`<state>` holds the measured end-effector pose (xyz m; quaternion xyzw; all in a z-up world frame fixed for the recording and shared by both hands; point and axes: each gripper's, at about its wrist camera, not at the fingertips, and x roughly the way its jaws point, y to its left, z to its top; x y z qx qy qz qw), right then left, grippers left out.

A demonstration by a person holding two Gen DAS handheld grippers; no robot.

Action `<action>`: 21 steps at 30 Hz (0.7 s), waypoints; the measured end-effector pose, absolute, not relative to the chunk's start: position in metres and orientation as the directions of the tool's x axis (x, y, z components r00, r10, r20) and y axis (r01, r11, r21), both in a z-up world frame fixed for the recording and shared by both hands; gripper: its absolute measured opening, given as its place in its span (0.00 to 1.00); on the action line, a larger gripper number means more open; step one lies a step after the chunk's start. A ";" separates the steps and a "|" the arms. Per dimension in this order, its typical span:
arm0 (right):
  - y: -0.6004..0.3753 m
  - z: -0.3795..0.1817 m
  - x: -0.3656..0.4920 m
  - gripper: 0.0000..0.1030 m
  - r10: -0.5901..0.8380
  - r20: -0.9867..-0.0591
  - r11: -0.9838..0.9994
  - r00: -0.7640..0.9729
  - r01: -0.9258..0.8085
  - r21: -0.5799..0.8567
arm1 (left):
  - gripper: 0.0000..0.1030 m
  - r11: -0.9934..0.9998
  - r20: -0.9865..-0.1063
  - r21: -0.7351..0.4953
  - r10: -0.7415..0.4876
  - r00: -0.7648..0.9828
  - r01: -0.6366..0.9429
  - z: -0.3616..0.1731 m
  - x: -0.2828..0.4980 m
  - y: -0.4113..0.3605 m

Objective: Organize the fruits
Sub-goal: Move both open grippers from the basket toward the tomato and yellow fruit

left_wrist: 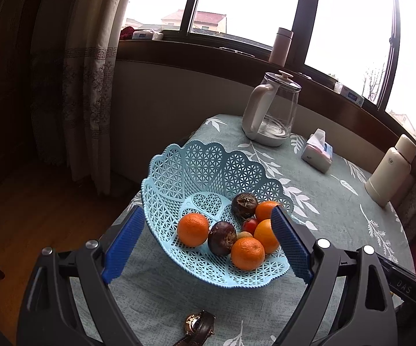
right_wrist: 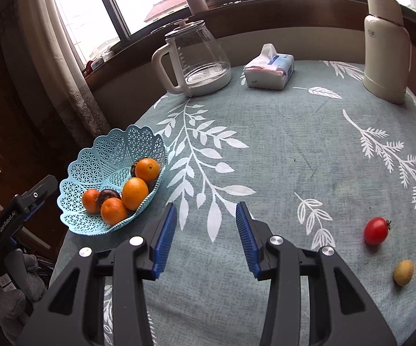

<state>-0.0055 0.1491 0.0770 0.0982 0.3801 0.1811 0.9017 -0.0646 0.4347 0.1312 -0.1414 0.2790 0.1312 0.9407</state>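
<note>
Right gripper [right_wrist: 206, 210] jaws wide, empty, over bare cloth. I see the cherry tomato [right_wrist: 376, 230] and small yellow fruit [right_wrist: 403, 272] to its right, well apart from the blue basket [right_wrist: 92, 155] far left. Left gripper [left_wrist: 208, 222] wide, empty, straddling basket; right is nearer

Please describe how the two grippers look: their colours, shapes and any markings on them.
Both the left gripper and the right gripper have black angular plastic arms with triangular cut-outs, round silver bolts at the joints, and blue ribbed pads on the fingers. From the right wrist view, white "GenRobot.AI" lettering shows on the left gripper's body. No cables or sleeves are visible.
</note>
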 end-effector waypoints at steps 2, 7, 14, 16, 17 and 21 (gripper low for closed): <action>0.142 0.075 -0.010 0.42 0.386 -0.653 0.922 0.652 -0.241 0.304 | 0.88 0.929 -0.561 -0.189 0.163 0.812 -0.318 0.132 -0.065 0.431; 0.118 0.069 -0.027 0.42 0.330 -0.661 0.943 0.674 -0.206 0.261 | 0.88 0.939 -0.559 -0.178 0.150 0.815 -0.295 0.132 -0.064 0.422; 0.074 0.071 -0.058 0.42 0.213 -0.648 0.976 0.731 -0.125 0.180 | 0.88 0.951 -0.558 -0.163 0.130 0.819 -0.262 0.133 -0.063 0.407; 0.061 0.072 -0.065 0.42 0.179 -0.643 0.982 0.744 -0.100 0.159 | 0.88 0.955 -0.557 -0.157 0.125 0.821 -0.252 0.133 -0.063 0.402; 0.055 0.072 -0.068 0.42 0.162 -0.641 0.985 0.750 -0.086 0.149 | 0.88 0.957 -0.557 -0.154 0.123 0.821 -0.247 0.133 -0.063 0.399; 0.027 0.066 -0.075 0.42 0.110 -0.651 0.990 0.751 -0.028 0.135 | 0.88 0.965 -0.559 -0.138 0.111 0.821 -0.224 0.131 -0.063 0.388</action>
